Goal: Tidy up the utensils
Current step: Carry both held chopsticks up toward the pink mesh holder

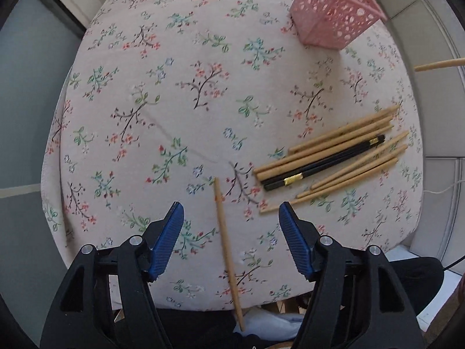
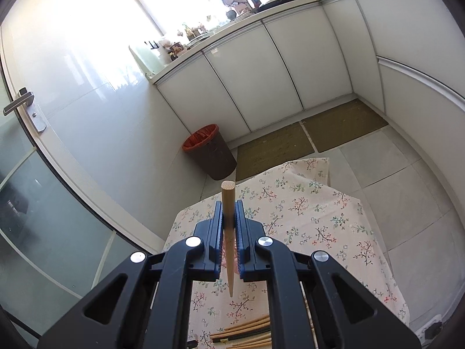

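In the left wrist view my left gripper points down at the floral-clothed table, open. A single wooden chopstick lies on the cloth between its blue fingers, untouched. To the right lies a pile of wooden and black chopsticks. A pink perforated holder stands at the far right of the table. In the right wrist view my right gripper is shut on a wooden chopstick, thick end up, above the table. The pile shows below it.
A wooden stick tip pokes in from the right edge of the left wrist view. A brown bin with an orange liner stands on the floor past the table, before white cabinets. A door is on the left.
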Demonstrator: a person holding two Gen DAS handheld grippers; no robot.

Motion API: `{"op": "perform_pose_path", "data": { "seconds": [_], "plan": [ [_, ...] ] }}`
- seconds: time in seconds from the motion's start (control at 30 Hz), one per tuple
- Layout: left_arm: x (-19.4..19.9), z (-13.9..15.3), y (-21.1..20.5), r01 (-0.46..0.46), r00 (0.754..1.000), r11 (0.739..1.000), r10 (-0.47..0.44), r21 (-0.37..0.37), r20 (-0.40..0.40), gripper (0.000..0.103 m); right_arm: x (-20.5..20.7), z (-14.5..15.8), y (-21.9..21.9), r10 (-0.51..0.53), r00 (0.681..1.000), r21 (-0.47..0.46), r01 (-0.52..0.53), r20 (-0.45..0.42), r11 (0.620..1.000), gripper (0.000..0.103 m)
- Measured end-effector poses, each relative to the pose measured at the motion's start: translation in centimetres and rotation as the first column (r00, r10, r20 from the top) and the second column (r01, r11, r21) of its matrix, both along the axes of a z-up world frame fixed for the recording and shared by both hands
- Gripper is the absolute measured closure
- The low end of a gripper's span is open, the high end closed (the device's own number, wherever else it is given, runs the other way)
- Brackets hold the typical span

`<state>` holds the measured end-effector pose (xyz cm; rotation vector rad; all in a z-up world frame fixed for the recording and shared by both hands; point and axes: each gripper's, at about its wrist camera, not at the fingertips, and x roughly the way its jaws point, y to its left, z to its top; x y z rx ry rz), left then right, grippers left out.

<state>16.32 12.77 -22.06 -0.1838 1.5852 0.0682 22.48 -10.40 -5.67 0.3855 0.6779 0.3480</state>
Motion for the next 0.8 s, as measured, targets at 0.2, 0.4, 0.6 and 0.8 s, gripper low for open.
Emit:
{"op": "perform_pose_path", "data": {
  "seconds": [0.2, 0.4, 0.6, 0.8],
  "plan": [
    [-0.1, -3.5, -0.3, -0.040, 0.995, 0.999, 0.038, -0.023, -0.094, 0.070, -0.4, 0.2, -0.5, 0.008, 1.000, 0.005, -0.008, 0.000, 1.000, 0.095],
    [-0.8, -5.3, -0.6, -0.049, 0.998, 0.999, 0.050, 0.021, -0.042, 0.091, -0.7, 0.8, -1.2, -0.002, 1.000, 0.000, 0.002, 0.008, 1.000, 0.095],
    [-2.2, -4.5, 0.5, -0.069, 0.996, 0.997, 0.071, -0.032, 0.059, 0.099, -1.5, 1.3, -1.0, 0.002, 1.000, -0.001, -0.002, 0.006, 1.000, 0.095],
    [-4.7, 1.9, 0.3, -0.019, 0.961, 0.998, 0.032, -0.053, 0.275, 0.099, -2.4, 2.4, -1.1, 0.008, 1.000, -0.007, -0.008, 0.019, 1.000, 0.095]
  ]
}}
